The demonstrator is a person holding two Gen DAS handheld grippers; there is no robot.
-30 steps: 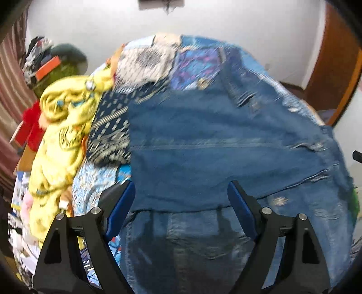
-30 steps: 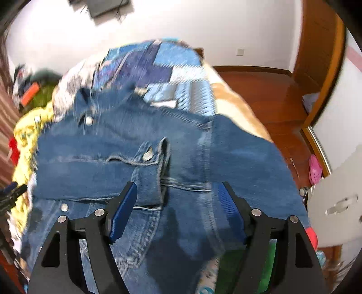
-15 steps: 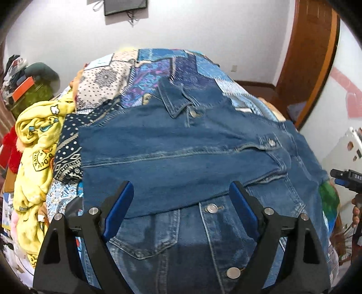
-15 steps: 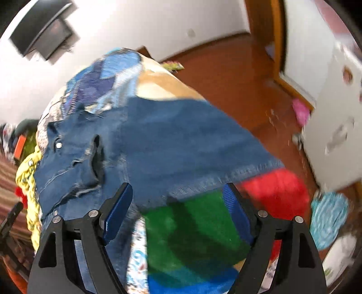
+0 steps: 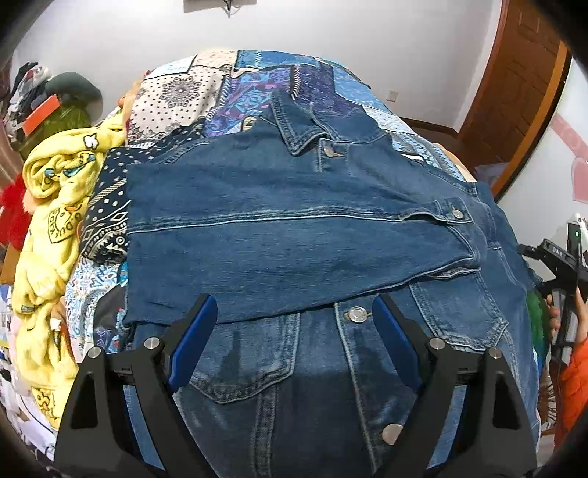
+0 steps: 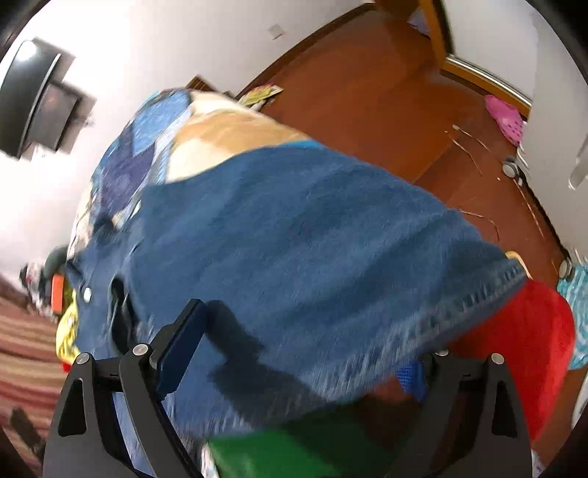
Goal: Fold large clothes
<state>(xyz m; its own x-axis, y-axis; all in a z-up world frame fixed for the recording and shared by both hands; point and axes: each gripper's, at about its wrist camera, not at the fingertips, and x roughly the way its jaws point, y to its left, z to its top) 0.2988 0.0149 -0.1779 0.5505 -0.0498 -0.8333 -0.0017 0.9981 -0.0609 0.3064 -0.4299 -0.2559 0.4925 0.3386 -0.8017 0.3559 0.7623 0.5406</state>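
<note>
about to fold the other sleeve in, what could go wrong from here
1. The denim jacket's unfolded sleeve hangs off the bed edge over the floor; a pull could drag the jacket sideways.
2. The folded sleeve lies loose across the chest, so tugging may undo it.
3. The right gripper's jaws have just been opening over blurred cloth and may pinch the red and green fabric underneath.

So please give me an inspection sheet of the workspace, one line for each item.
Surface: bed under a patchwork blue patterned cover.
Job's things: blue denim jacket spread out, one sleeve folded across its front.
Clutter: crumpled yellow printed garment beside the jacket; red fabric and green fabric at the near edge.
Grippers: left gripper open above the jacket, holding nothing; right gripper has just been opening, jacket hem lying between its fingers.
Cables: nothing seen.
Surroundings: white wall, brown wooden floor, pink shoe.
</note>
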